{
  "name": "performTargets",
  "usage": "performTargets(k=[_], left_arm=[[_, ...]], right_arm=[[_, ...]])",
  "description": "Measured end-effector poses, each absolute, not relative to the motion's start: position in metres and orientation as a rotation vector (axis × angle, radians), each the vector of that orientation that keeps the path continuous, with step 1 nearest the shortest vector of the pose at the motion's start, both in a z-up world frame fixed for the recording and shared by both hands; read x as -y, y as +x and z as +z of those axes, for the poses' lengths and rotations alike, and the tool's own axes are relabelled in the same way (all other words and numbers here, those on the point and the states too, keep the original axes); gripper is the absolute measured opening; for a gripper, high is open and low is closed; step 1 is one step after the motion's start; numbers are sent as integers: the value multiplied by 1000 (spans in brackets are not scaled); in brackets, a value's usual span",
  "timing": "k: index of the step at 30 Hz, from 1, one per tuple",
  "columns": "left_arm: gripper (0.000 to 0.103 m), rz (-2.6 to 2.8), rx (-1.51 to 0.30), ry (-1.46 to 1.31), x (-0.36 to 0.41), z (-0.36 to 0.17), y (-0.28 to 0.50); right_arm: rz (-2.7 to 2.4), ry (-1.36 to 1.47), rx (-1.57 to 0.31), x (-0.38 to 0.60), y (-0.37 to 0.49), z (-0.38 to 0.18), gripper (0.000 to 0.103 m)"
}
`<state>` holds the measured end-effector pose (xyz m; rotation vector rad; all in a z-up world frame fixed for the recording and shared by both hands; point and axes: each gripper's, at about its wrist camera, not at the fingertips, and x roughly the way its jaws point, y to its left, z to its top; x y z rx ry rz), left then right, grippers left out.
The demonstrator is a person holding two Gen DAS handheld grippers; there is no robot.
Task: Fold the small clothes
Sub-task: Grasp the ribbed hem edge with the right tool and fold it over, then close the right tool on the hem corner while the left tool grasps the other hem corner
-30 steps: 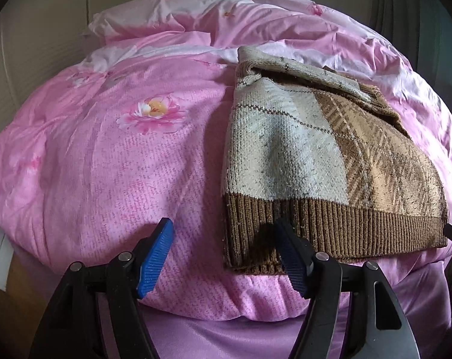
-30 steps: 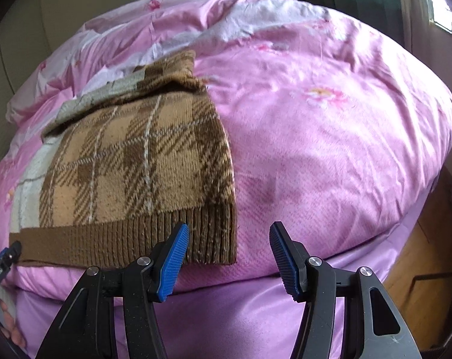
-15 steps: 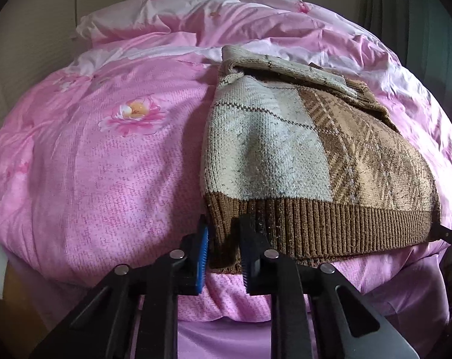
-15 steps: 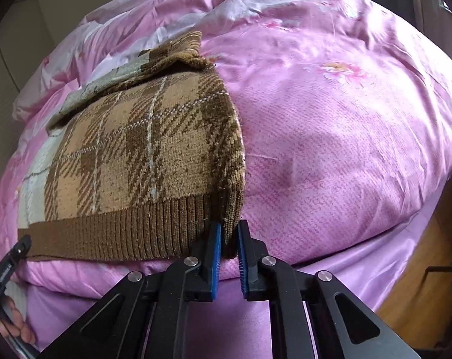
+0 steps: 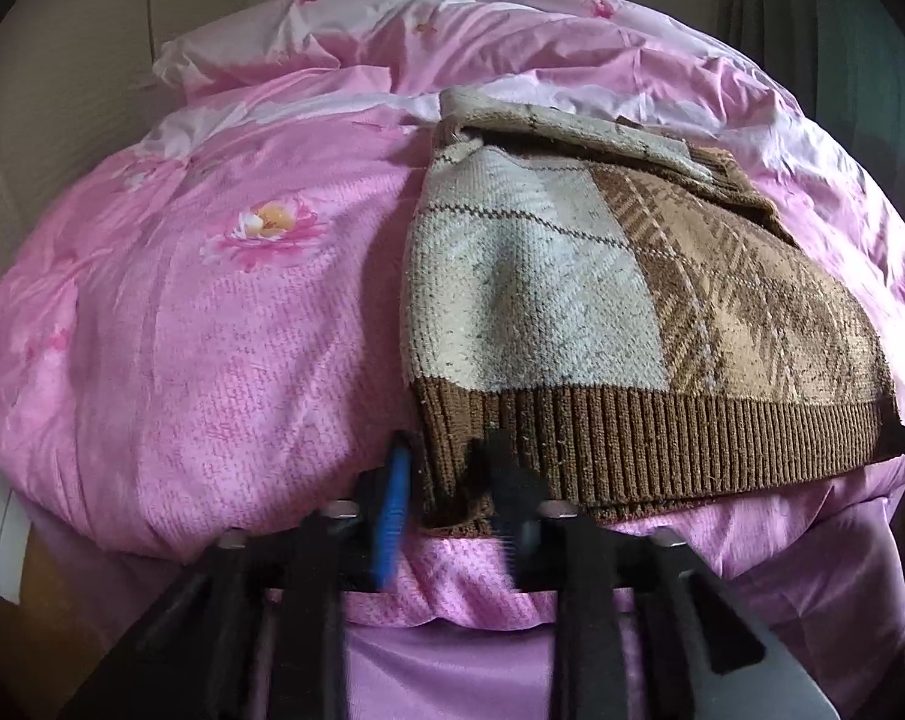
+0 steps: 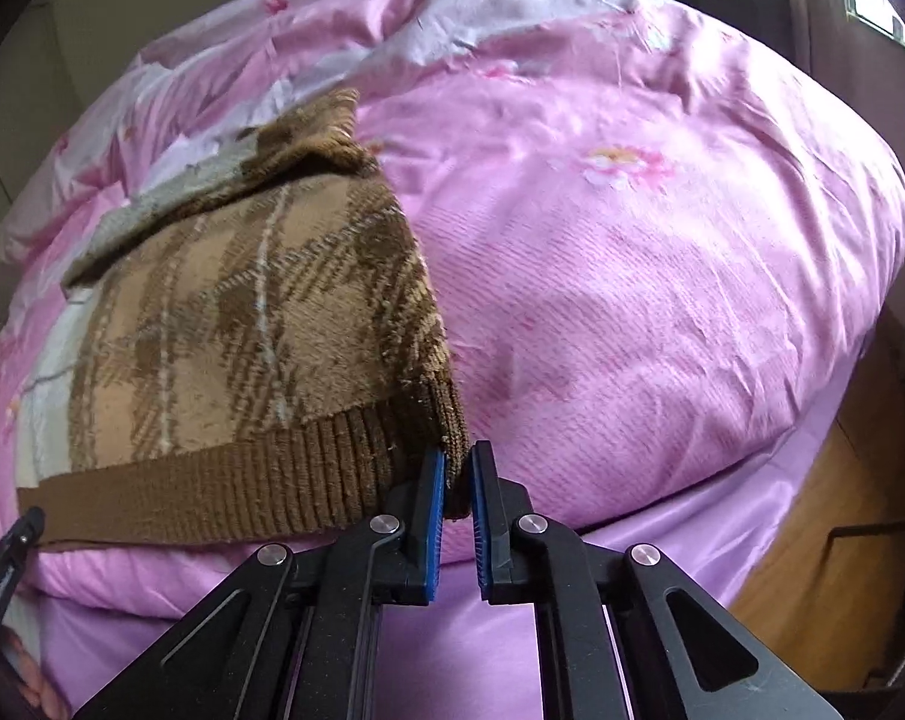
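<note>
1. left wrist view: a knitted sweater (image 5: pixel 602 312), cream on its left part and brown plaid on its right, lies folded on a pink floral quilt (image 5: pixel 212 330). its brown ribbed hem runs along the quilt's near edge.
2. the left gripper (image 5: pixel 452 480) sits at the hem's near left corner, blurred. its jaws are opening, standing narrowly apart, with the corner of the hem between them; the blue pad on the left stands just clear of the knit, and i cannot tell whether the right one touches it.
3. at the far right edge of this view, the tip of the other gripper meets the hem's right corner.
4. right wrist view: the sweater (image 6: pixel 242 330) lies on the left side of the quilt (image 6: pixel 662 300), its plaid half uppermost.
5. the right gripper (image 6: pixel 458 480) is pinched tight on the hem's near right corner, blue pads pressing the ribbed knit, and that corner is raised a little off the quilt.
6. a wooden floor (image 6: pixel 812 570) shows at lower right, beside the bed.
</note>
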<state>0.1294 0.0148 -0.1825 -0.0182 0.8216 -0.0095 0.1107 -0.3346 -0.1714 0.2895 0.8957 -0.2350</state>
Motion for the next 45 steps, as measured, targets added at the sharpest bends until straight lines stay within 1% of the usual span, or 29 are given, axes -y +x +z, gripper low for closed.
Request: performTargets(k=[1,3,5,6,7,10,12,14,16,17,19,23,25,32,33,34,36,40,45], left_arm=[[45,-7,-819,-27,-16,-182,129],[46,-11,-822,-50,-20,-182,128],[46,-11,-829,-67,-23,-182,128],[45,-12,-830,-72,-23,-183,127],[45,-12,-832,-75,-24,-183,127],[45,-10,-830,-87,-25,-183,125],[45,-12,-827,-95,-25,-183,124],[42,-22,-830,-101,-25,-185,124],[34,-31,-835,-110,-25,-185,125],[33,-36,-836,-112,-24,-186,126],[23,-50,-839,-110,-22,-186,126],[14,-51,-841,-97,-19,-186,126],[13,-51,-840,-94,-19,-186,126],[11,-58,-828,-87,-20,-183,124],[11,-58,-825,-87,-20,-183,123],[11,-58,-823,-89,-20,-182,123],[11,-57,-820,-91,-21,-180,123],[11,-58,-807,-99,-22,-171,122],[11,-67,-768,-118,-24,-149,122]], right_arm=[[-226,275,-895,331,112,-169,11],[-213,274,-872,328,110,-165,14],[-207,251,-855,324,110,-161,26],[-208,245,-847,323,110,-159,36],[-209,245,-837,323,109,-158,41],[-213,246,-825,323,108,-156,43],[-212,250,-828,324,108,-157,43],[-210,263,-835,325,109,-159,43],[-209,271,-843,327,109,-162,43],[-210,275,-846,327,109,-163,43],[-211,282,-848,329,110,-163,43],[-213,301,-857,332,110,-165,43],[-214,312,-866,334,110,-167,43],[-187,340,-908,334,113,-176,42],[-181,346,-914,334,114,-177,36],[-172,356,-922,334,114,-179,25],[-149,380,-934,335,115,-182,12],[-136,395,-922,334,113,-178,10],[-133,401,-848,333,108,-157,10]])
